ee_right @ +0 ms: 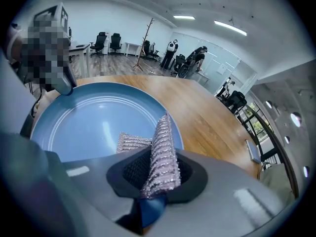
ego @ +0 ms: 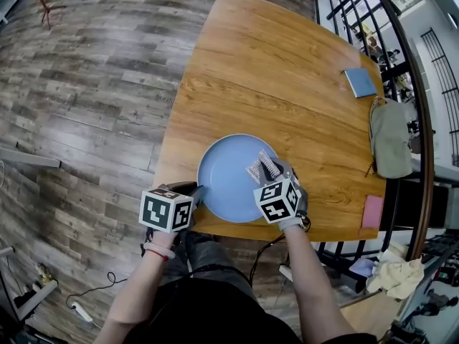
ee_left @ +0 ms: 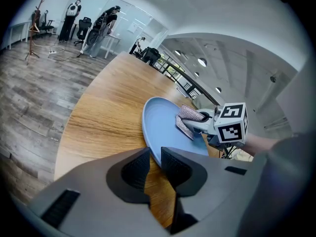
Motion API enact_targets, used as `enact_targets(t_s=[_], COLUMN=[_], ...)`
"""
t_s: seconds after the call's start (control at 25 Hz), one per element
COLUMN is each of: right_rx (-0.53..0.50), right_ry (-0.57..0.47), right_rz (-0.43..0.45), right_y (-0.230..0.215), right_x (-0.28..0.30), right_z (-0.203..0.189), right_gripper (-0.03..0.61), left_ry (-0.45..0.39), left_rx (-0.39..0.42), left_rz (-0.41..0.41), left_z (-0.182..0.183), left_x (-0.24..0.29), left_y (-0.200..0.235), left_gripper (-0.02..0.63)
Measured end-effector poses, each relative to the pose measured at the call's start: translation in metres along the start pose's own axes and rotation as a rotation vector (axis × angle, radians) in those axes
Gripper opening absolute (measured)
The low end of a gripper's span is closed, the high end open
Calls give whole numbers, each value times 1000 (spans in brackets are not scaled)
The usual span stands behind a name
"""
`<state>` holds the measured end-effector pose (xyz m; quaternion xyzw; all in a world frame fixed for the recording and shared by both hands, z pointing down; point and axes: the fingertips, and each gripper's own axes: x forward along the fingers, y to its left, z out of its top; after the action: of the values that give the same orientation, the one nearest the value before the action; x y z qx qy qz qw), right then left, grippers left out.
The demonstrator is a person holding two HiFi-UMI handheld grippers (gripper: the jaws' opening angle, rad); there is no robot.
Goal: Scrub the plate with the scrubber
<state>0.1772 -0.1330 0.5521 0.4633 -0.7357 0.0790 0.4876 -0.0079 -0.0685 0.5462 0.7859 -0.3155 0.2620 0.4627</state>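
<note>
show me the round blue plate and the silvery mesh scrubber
round blue plate (ego: pixel 221 181), head view, bare left part of its face
silvery mesh scrubber (ee_right: pixel 162 144), right gripper view, middle of its upright fold

A round light-blue plate (ego: pixel 228 185) sits near the front edge of the brown wooden tabletop (ego: pixel 272 70). The left gripper (ego: pixel 196 190) is at the plate's left rim. The right gripper (ego: pixel 275 170) holds a shiny silver mesh scrubber (ego: pixel 261 166) over the plate's right side.
</note>
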Motion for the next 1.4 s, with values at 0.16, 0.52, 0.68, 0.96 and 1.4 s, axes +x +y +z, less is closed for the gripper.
enact_targets(t_s=[0.16, 0.52, 0.68, 0.96, 1.4], right_rx=[21, 36, 30, 1, -112], right_ry=[11, 36, 35, 14, -51], right_rz=[4, 47, 80, 151, 239], right_y=[6, 30, 46, 79, 121], right_x=[-8, -28, -33, -38, -32], right_z=[-9, -22, -22, -7, 28], right_gripper=[66, 66, 66, 66, 66], left_ry=[0, -4, -6, -7, -8], left_rx=[3, 5, 7, 6, 13], left_rz=[-2, -3, -1, 1, 2], left_z=[0, 2, 2, 4, 2], left_x=[0, 0, 0, -1, 0], left_y=[1, 1, 1, 3, 0], left_gripper=[69, 69, 69, 69, 69])
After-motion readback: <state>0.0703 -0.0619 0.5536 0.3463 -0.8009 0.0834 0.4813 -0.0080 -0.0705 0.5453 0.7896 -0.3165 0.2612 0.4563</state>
